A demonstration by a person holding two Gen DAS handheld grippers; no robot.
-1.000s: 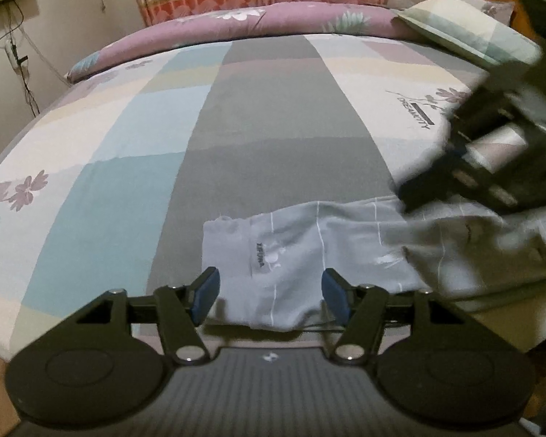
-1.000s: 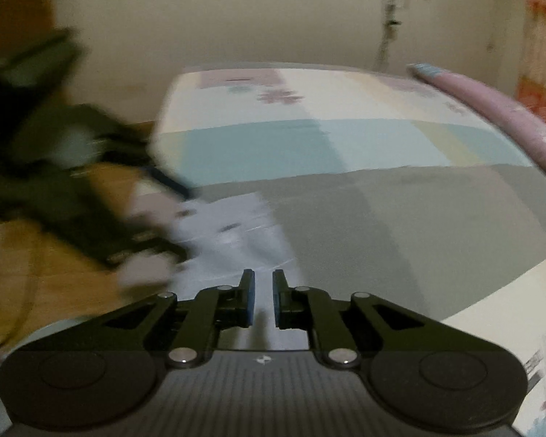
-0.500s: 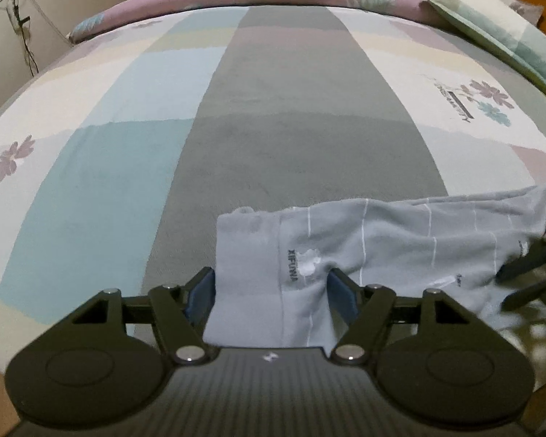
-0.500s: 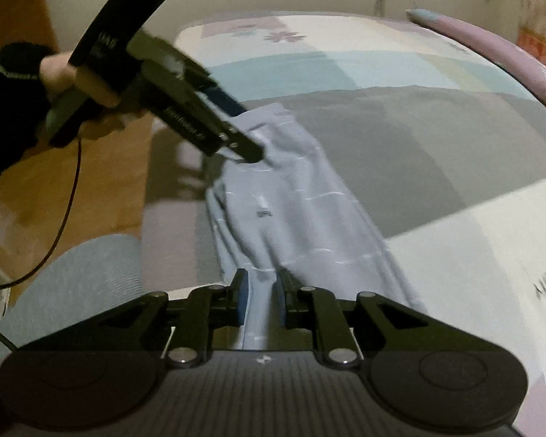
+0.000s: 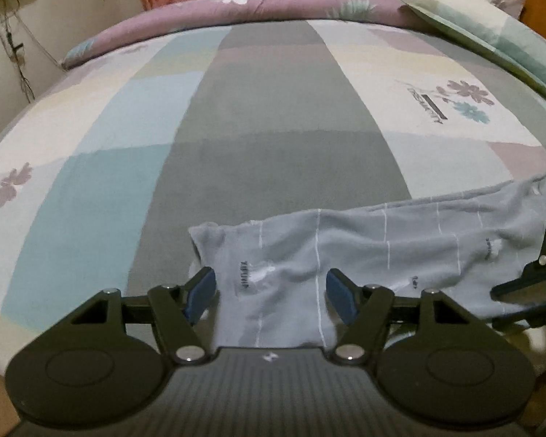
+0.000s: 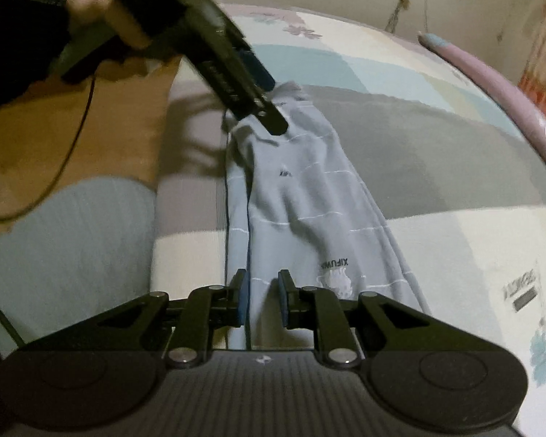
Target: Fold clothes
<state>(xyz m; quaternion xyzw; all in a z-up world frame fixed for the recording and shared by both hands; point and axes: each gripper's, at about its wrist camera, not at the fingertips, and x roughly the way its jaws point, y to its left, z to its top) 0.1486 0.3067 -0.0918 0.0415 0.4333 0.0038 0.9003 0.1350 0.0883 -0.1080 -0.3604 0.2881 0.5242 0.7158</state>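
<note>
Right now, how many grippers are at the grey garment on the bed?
2. The left gripper straddles one end of the grey garment; the right gripper is at the opposite end. None appear hidden.

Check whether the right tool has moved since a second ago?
Yes. The right tool has come down over the near end of the light grey striped garment on the patchwork bedsheet; earlier it faced bare sheet beyond. Its jaws have just been opening, with cloth between them.
</note>
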